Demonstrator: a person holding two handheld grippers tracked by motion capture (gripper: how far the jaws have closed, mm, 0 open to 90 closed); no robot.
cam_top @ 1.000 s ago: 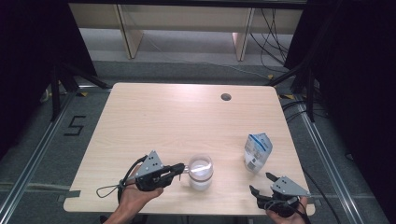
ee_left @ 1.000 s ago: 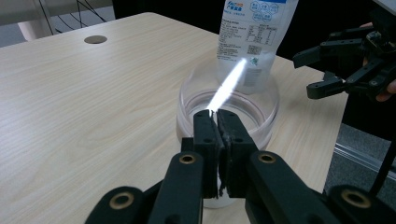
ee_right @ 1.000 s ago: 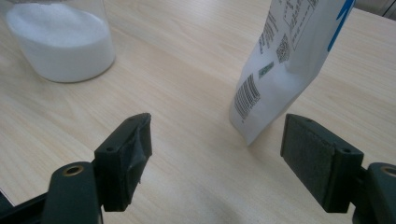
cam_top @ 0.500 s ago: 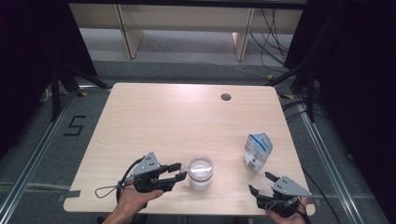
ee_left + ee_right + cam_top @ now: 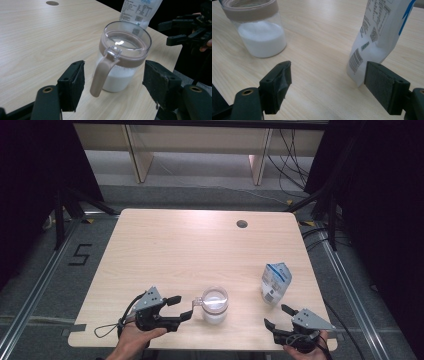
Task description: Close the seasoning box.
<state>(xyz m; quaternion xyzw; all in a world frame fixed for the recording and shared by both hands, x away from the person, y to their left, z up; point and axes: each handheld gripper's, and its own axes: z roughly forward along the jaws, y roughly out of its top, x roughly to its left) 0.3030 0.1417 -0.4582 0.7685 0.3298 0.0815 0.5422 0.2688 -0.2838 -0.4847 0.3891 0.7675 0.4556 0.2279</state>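
Hovering at the near edge of the table (image 5: pixel 165 245), the left gripper (image 5: pixel 181 309) has its jaws spread wide, gripping nothing, and the jar's (image 5: pixel 215 305) brown handle (image 5: pixel 101 75) sits right between them, touching neither pad. That clear jar stands upright near the front edge, partly filled with white powder (image 5: pixel 262 37), a brown band around its neck under a clear lid. Over on the right, the right gripper (image 5: pixel 280 317) is wide open too and empty, low by the front right corner. Just beyond it stands the white-and-blue pouch (image 5: pixel 275 282), upright, with its bottom corner close beside one of that gripper's pads in the right gripper view. Jar and pouch stand apart on the wood.
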